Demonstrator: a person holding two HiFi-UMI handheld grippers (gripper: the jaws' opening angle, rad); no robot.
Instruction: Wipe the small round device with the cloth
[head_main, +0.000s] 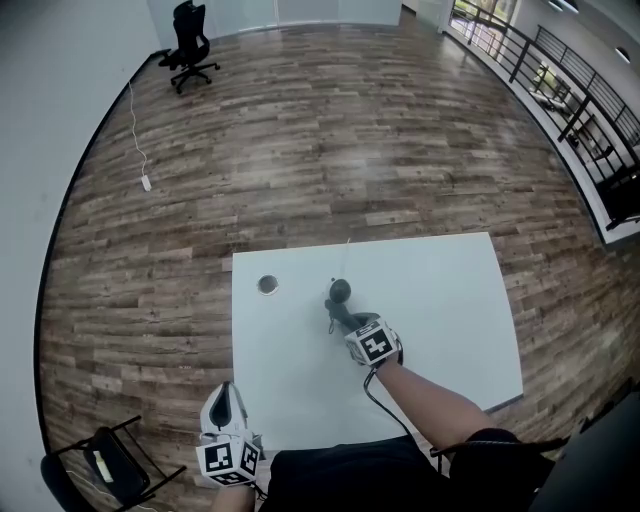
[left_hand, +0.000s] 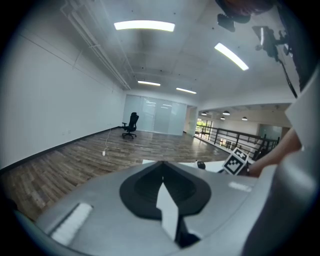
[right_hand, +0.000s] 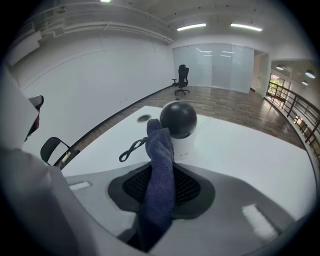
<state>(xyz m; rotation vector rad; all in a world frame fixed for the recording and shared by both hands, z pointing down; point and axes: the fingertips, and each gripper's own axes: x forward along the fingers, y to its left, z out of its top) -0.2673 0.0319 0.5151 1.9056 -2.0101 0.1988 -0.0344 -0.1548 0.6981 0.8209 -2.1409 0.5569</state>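
Right gripper (head_main: 348, 322) grips a blue cloth (right_hand: 160, 170), its tip just beside the small round device (head_main: 341, 291) mid-table (head_main: 450, 300). The left gripper (head_main: 227, 400), jaws together and empty, hovers at the near-left corner, well apart.

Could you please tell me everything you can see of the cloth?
The cloth is dark blue, with a fine knitted-looking weave, bunched into a narrow fold. The right hand-held gripper is shut on it, pads pressing both sides. Its free tip reaches out beside the black dome of the small round device; whether they touch I cannot tell.
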